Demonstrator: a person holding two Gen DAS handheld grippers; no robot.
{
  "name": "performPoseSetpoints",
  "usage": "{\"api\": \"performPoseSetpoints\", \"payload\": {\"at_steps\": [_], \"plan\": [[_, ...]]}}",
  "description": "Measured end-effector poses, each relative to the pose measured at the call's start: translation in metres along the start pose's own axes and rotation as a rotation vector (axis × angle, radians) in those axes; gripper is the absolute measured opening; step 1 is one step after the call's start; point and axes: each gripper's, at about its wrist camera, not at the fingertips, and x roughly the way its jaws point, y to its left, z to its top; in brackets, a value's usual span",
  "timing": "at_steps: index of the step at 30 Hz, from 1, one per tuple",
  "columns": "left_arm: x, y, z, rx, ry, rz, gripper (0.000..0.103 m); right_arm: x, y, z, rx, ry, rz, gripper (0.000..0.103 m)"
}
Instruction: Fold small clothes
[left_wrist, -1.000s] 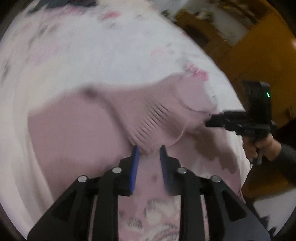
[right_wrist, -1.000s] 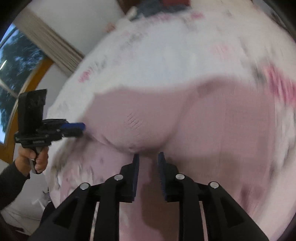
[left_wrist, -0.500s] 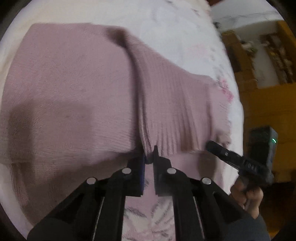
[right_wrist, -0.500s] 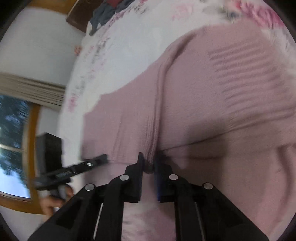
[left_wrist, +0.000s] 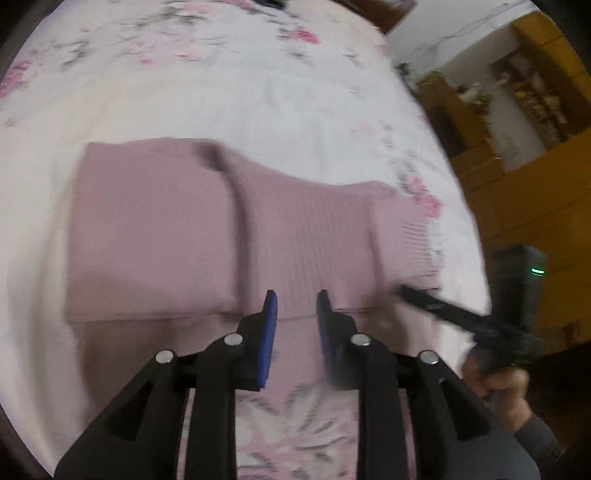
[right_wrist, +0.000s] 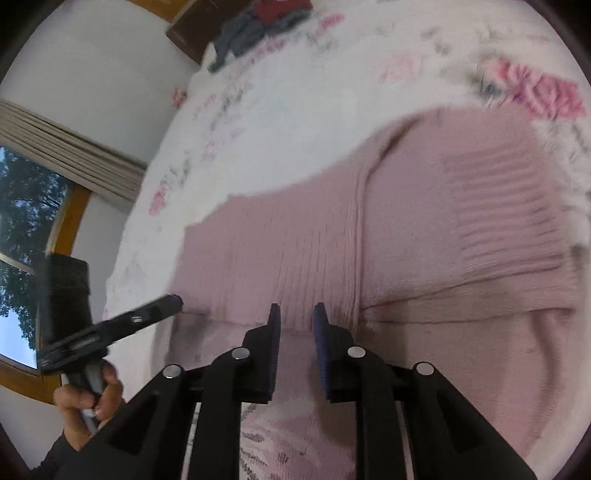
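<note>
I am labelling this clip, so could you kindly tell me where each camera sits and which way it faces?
Left wrist: sits on the left gripper, looks forward and down at the pink sweater on the floral bedsheet; the right gripper and its hand show at the right edge.
Right wrist: sits on the right gripper, looks down at the same sweater; the left gripper and its hand show at the left edge, with a window behind.
Shared: the sweater, the bedsheet, both grippers open.

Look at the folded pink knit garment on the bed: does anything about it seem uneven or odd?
Mostly tidy. The pink ribbed knit garment lies flat on the floral bedsheet, but its far edge steps diagonally instead of running straight, and a raised fold ridge crosses it. Both grippers are open.
</note>
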Motion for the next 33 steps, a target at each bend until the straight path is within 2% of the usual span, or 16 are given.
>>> {"api": "performPoseSetpoints", "payload": {"at_steps": [1, 2, 3, 5, 6, 7, 8, 9, 10, 14, 19, 22, 25, 29, 31, 33], "plan": [[0.015, 0.0, 0.001, 0.004, 0.038, 0.018, 0.031, 0.009, -0.005, -0.001, 0.014, 0.016, -0.03, 0.019], [0.03, 0.004, 0.002, 0.004, 0.071, 0.062, 0.035, 0.016, -0.01, -0.003, 0.026, 0.027, -0.05, 0.011], [0.041, 0.013, 0.001, -0.006, 0.1, 0.108, 0.036, 0.023, -0.018, -0.004, 0.047, 0.048, -0.057, 0.01], [0.048, 0.031, -0.003, -0.062, 0.143, 0.082, 0.035, 0.012, -0.025, -0.011, 0.069, 0.05, -0.036, 0.013], [0.04, 0.033, -0.004, -0.084, 0.136, 0.063, 0.037, 0.003, -0.027, -0.014, 0.072, 0.045, -0.017, 0.018], [0.022, 0.031, -0.008, -0.093, 0.109, 0.035, 0.041, -0.016, -0.026, -0.019, 0.065, 0.037, 0.01, 0.034], [0.006, 0.03, -0.013, -0.091, 0.086, 0.017, 0.061, -0.034, -0.027, -0.026, 0.053, 0.031, 0.031, 0.045], [-0.011, 0.029, -0.021, -0.085, 0.066, 0.002, 0.071, -0.047, -0.029, -0.033, 0.047, 0.034, 0.045, 0.049], [-0.034, 0.029, -0.035, -0.08, 0.047, -0.015, 0.072, -0.065, -0.035, -0.047, 0.044, 0.054, 0.06, 0.054], [-0.102, 0.045, -0.097, -0.094, 0.032, -0.032, 0.086, -0.121, -0.075, -0.113, 0.085, 0.093, 0.023, 0.061], [-0.144, 0.097, -0.186, -0.223, 0.08, 0.042, 0.087, -0.151, -0.13, -0.201, 0.24, 0.144, 0.001, 0.061], [-0.136, 0.112, -0.225, -0.305, 0.132, 0.021, 0.087, -0.147, -0.14, -0.236, 0.286, 0.171, 0.024, 0.061], [-0.121, 0.114, -0.251, -0.342, 0.211, 0.005, 0.087, -0.136, -0.141, -0.259, 0.35, 0.203, 0.104, 0.062], [-0.101, 0.109, -0.273, -0.337, 0.305, -0.023, 0.086, -0.125, -0.134, -0.275, 0.372, 0.253, 0.143, 0.062], [-0.094, 0.104, -0.276, -0.327, 0.318, -0.003, 0.085, -0.122, -0.126, -0.279, 0.374, 0.279, 0.171, 0.062], [-0.093, 0.1, -0.278, -0.334, 0.322, -0.033, 0.081, -0.123, -0.123, -0.281, 0.374, 0.284, 0.183, 0.062]]}}
